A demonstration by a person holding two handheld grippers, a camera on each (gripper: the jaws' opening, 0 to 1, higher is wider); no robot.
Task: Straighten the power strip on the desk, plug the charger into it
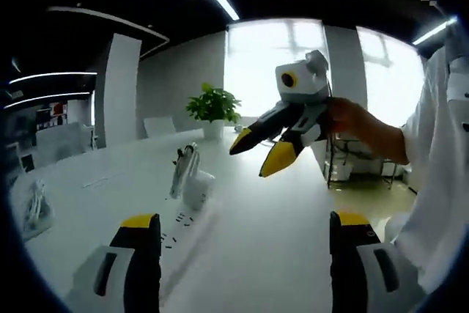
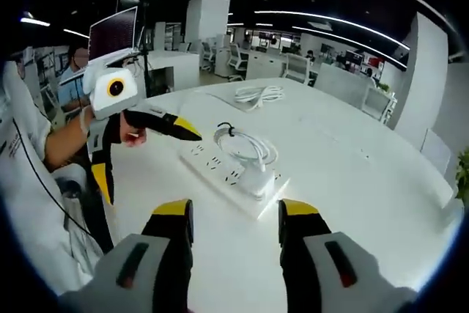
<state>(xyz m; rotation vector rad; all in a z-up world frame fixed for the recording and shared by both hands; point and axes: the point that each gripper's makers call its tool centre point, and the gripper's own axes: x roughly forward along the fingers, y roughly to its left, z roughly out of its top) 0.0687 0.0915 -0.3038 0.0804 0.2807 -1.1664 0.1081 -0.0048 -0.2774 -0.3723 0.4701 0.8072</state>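
A white power strip [image 2: 233,178] lies flat on the white counter [image 2: 352,181], set at a slant to the counter's edges, its rows of sockets facing up. A white charger [image 2: 258,178] sits on top of the strip near one end, its white cable [image 2: 245,144] looped in a loose coil above it.

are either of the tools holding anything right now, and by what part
Nothing is held. The left tool and the right tool are both open with empty jaws, above the desk. The charger sits on the power strip.
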